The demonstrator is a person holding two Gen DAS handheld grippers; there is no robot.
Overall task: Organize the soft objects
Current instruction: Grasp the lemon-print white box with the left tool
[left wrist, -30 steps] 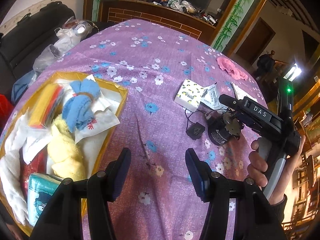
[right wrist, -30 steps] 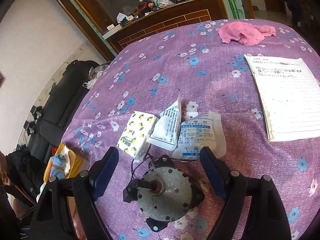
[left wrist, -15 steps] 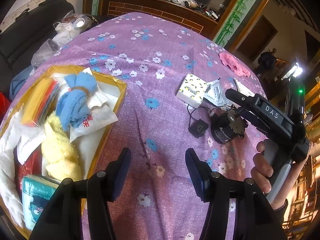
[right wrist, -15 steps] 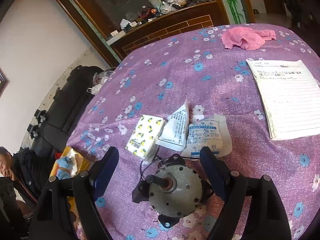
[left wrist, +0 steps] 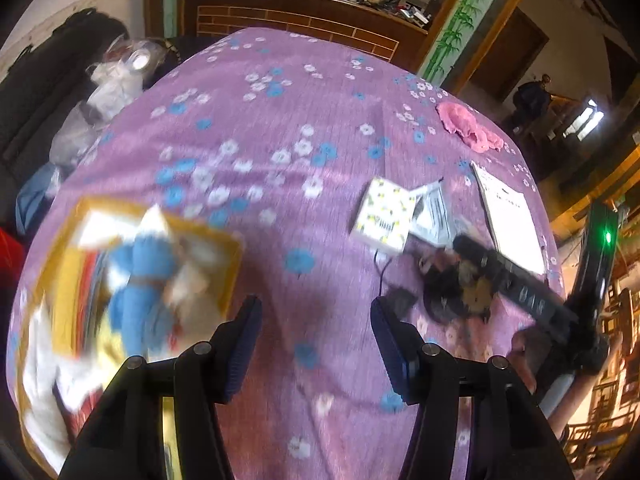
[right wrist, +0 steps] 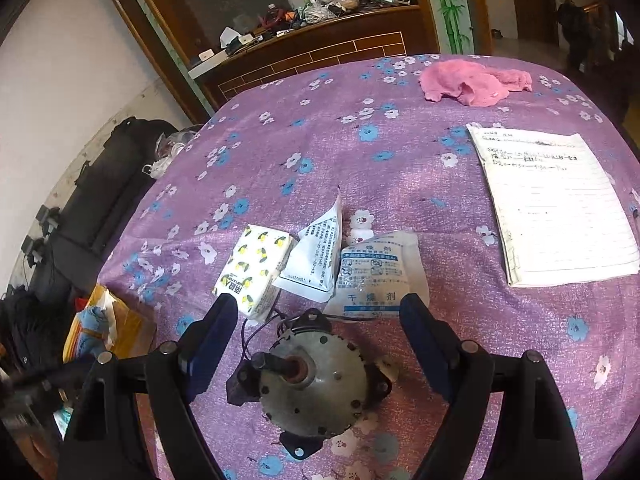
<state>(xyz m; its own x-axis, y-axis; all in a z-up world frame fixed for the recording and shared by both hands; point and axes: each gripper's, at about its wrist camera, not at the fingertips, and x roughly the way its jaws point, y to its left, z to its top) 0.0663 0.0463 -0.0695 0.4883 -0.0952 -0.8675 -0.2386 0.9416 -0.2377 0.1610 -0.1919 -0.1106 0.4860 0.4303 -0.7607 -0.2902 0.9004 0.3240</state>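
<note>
A yellow box (left wrist: 230, 276) at the table's left holds soft things: a blue cloth bundle (left wrist: 140, 276), a yellow cloth and white packets. It also shows in the right wrist view (right wrist: 132, 324). A lemon-print tissue pack (right wrist: 256, 268) and two white packets (right wrist: 376, 272) lie mid-table. A pink cloth (right wrist: 472, 84) lies at the far side. My left gripper (left wrist: 316, 332) is open and empty over bare tablecloth. My right gripper (right wrist: 316, 328) is open and empty, its fingers either side of a grey motor (right wrist: 312, 388).
A lined paper pad (right wrist: 556, 208) lies at the right. The motor's black wire and plug (left wrist: 396, 300) trail toward the tissue pack. A black sofa (right wrist: 80, 216) with bags stands beyond the table's left edge. A cluttered wooden counter (right wrist: 320, 28) stands behind.
The left gripper has moved forward and its view is now blurred by motion. The right gripper has moved slightly forward over the motor. Both stay open.
</note>
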